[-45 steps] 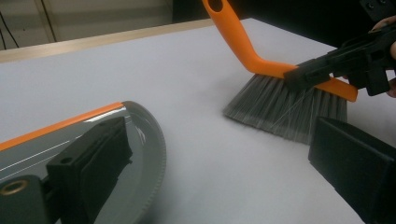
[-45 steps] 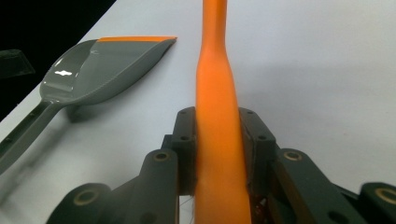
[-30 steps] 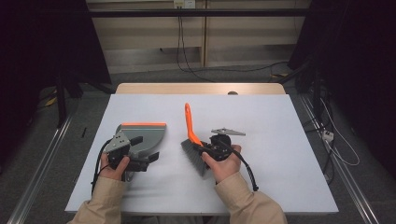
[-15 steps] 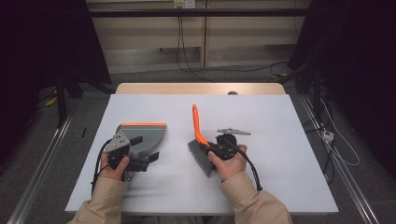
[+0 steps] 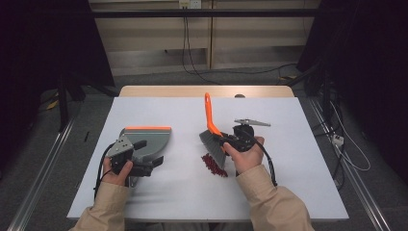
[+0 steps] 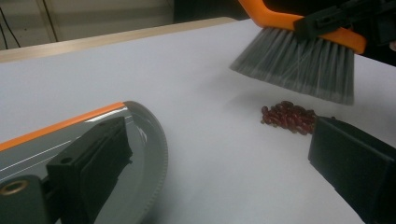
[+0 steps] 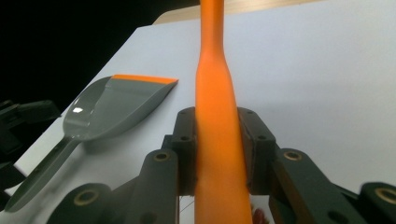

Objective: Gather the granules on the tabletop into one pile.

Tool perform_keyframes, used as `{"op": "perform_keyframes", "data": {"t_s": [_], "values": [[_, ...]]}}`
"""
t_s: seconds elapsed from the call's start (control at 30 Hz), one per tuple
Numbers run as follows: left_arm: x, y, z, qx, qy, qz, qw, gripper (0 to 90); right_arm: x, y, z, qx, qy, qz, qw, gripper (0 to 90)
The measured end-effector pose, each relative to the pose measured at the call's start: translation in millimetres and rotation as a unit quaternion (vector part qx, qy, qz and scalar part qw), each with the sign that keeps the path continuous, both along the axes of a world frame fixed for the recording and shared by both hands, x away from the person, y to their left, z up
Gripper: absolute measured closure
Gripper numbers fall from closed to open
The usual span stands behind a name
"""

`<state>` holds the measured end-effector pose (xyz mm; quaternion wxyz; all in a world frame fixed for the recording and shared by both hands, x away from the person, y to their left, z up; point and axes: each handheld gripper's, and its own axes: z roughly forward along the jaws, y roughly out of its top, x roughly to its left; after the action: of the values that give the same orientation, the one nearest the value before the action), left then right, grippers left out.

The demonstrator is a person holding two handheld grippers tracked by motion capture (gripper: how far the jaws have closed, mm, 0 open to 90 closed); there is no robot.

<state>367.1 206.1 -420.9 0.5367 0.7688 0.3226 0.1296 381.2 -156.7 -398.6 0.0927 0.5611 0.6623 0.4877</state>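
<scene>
The right gripper point(image 5: 225, 142) has its two black jaws clamped on the orange handle of the brush point(image 5: 210, 126), the pads pressing it from both sides in the right gripper view, where the brush point(image 7: 215, 140) runs straight up between them; in the high view the handle points away from the person and the grey bristles hang toward the table point(image 5: 288, 159), lifted a little clear of it in the left gripper view, where the brush point(image 6: 299, 60) casts a soft shadow on the white surface; just below the bristles lies a small heap of dark red beans point(image 5: 213, 164), seen also in the left gripper view point(image 6: 289, 116) between the brush and the near black jaw; the left gripper point(image 5: 153, 162), well apart to the left, sits at the handle end of the grey dustpan point(image 5: 146, 142), whose orange lip faces away from the person; one jaw lies over the dustpan point(image 6: 140, 154) and the other stands off to the side above bare table, so the jaws look spread, though whether they press on the handle I cannot tell; the dustpan point(image 7: 116, 105) rests flat on the table.
</scene>
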Motion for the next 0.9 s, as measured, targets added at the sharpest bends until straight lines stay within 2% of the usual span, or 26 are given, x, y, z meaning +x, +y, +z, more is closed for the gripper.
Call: {"op": "perform_keyframes", "data": {"t_s": [0.13,0.2,0.27,0.3,0.37,0.43,0.5,0.57,0.63,0.67,0.73,0.8,0.83,0.87,0.9], "values": [[0.9,0.9,-0.3,-0.001,0.001,0.001,1.0,5.2,12.6,3.8,-0.9,-0.013,-0.009,-0.003,0.9999,71.4],[1.0,1.5,-0.2,-0.002,0.002,0.003,1.0,5.2,19.8,9.0,-2.0,-0.032,-0.014,0.001,0.9994,71.4],[0.9,2.2,0.1,-0.004,0.001,0.003,1.0,5.2,27.7,13.9,-3.1,-0.06,-0.038,0.032,0.997,71.4],[0.9,2.5,0.2,-0.003,0.001,0.003,1.0,5.2,31.2,15.6,-3.0,-0.077,-0.058,0.05,0.9941,71.4],[1.0,3.1,-0.2,0.0,0.002,0.003,1.0,5.2,37.2,16.3,-1.1,-0.109,-0.072,0.068,0.9891,71.4],[1.3,3.4,-0.4,0.0,0.003,0.004,1.0,5.2,44.6,12.6,-1.9,-0.126,-0.092,0.1,0.9827,71.4],[1.5,3.7,-0.6,0.0,0.004,0.005,1.0,5.2,51.3,7.6,-5.8,-0.134,-0.101,0.14,0.9759,71.4],[1.9,4.0,-0.6,0.0,0.004,0.007,1.0,5.2,56.0,3.1,-11.9,-0.138,-0.12,0.183,0.9659,71.4],[2.0,4.0,-0.7,-0.001,0.004,0.008,1.0,5.2,58.4,0.6,-17.2,-0.157,-0.131,0.222,0.9534,71.4],[2.1,3.9,-0.8,0.001,0.004,0.008,1.0,5.2,59.2,-0.3,-19.8,-0.164,-0.138,0.243,0.9461,71.4],[2.1,3.4,-1.1,0.002,0.005,0.006,1.0,5.2,60.3,-1.6,-23.6,-0.173,-0.146,0.266,0.937,71.4],[2.1,2.9,-1.4,0.003,0.006,0.005,1.0,5.2,60.3,-1.4,-27.2,-0.177,-0.163,0.301,0.9227,71.4],[1.8,2.9,-1.3,0.004,0.006,0.006,1.0,5.2,59.4,-0.5,-29.0,-0.183,-0.171,0.319,0.9141,71.4],[1.6,3.0,-1.1,0.004,0.006,0.006,1.0,5.2,58.0,0.0,-29.7,-0.181,-0.178,0.329,0.9094,71.4],[1.5,3.3,-0.9,0.004,0.005,0.007,1.0,5.2,56.3,0.4,-29.4,-0.189,-0.186,0.338,0.903,71.4]]}}
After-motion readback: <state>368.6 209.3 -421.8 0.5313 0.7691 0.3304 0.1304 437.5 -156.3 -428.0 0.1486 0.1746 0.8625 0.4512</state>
